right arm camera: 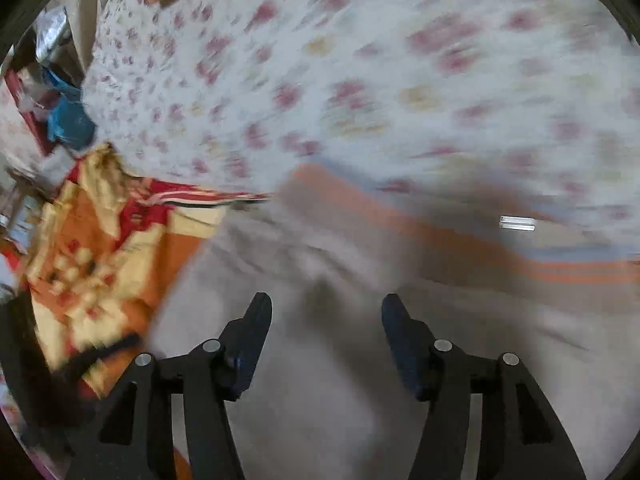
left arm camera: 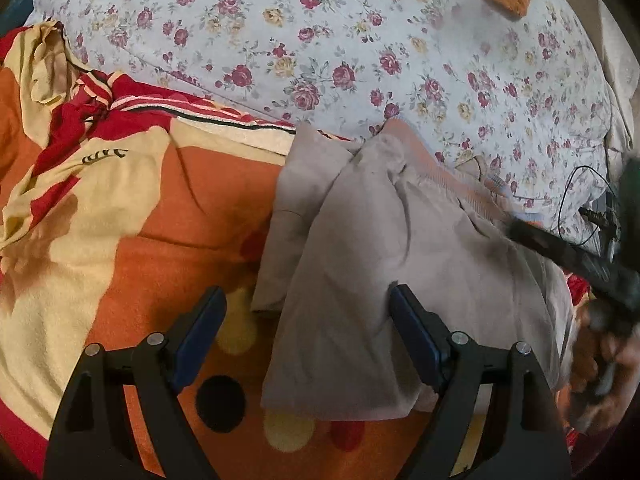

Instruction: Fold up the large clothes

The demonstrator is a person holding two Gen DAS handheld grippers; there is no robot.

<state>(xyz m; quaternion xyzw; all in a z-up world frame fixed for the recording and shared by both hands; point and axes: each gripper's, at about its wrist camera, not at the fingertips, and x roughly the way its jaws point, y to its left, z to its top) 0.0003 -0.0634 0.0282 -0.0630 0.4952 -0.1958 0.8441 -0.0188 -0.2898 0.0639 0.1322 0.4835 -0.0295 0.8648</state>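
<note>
Garment: a grey-beige garment (left arm camera: 352, 264) with an orange-and-blue ribbed band lay on a bed, partly folded, its layers overlapping and its near end a squared hem.
Where it lay: its near part rested on the orange spotted blanket (left arm camera: 192, 216), its far banded end on the floral sheet (left arm camera: 320, 40).
Long axis: seen from the left wrist, it ran from the near hem up and away toward the far right, where the band crossed onto the sheet.
Left hand-held gripper (left arm camera: 306, 324): released, jaws wide apart, nothing between the pads; its right finger lay against or over the garment's near right part, its left finger over bare blanket, so the hem's left edge fell between the jaws.
Right hand-held gripper (right arm camera: 326, 332): released, jaws apart over plain grey cloth, no fold pinched; its own view was smeared by motion blur. In the left wrist view it showed as a dark blurred shape at the far right edge, beside the band.
Key relation: the garment lay straight ahead of and below both tools; the left one sat at the near hem, the right one nearer the banded end.
Judgement: the next fold would likely need the near hem and the band end brought together along that axis.
Risk: the loose overlapping layers could slip apart if only the top one were pinched.
</note>
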